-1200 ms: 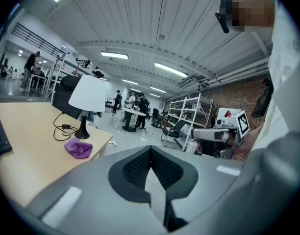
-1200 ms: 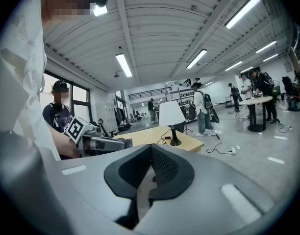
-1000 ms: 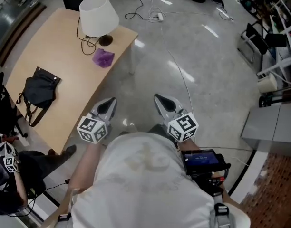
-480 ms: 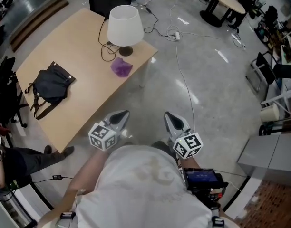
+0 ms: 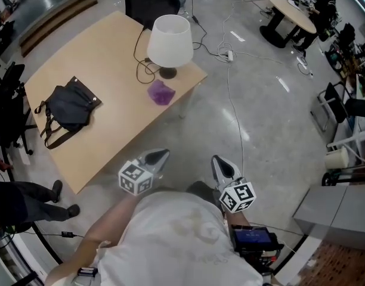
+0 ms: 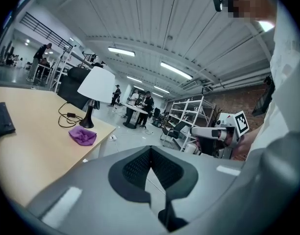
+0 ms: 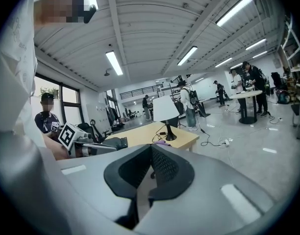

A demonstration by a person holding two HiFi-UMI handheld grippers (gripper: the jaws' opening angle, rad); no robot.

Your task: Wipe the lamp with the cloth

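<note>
The lamp point(image 5: 169, 39) has a white shade and a dark base, and stands near the far corner of the wooden table point(image 5: 81, 70). A crumpled purple cloth point(image 5: 161, 92) lies on the table just in front of the base. My left gripper point(image 5: 161, 155) and right gripper point(image 5: 218, 161) are both shut and empty, held side by side over the floor, well short of the table corner. In the left gripper view the lamp point(image 6: 97, 84) and cloth point(image 6: 82, 135) sit ahead on the left, past my shut left gripper point(image 6: 150, 148). The right gripper view shows the lamp point(image 7: 165, 109) far ahead, beyond my right gripper point(image 7: 151, 148).
A black bag point(image 5: 69, 109) lies on the table's left part. The lamp's cord point(image 5: 142, 64) loops beside the base. A black chair point(image 5: 148, 2) stands behind the table. Cables and a power strip point(image 5: 229, 55) cross the floor. A person's legs point(image 5: 27, 195) show at the left.
The head view has shifted: table, lamp and cloth now sit lower and further right in the picture. Both grippers stay shut and side by side, a little lower in the frame.
</note>
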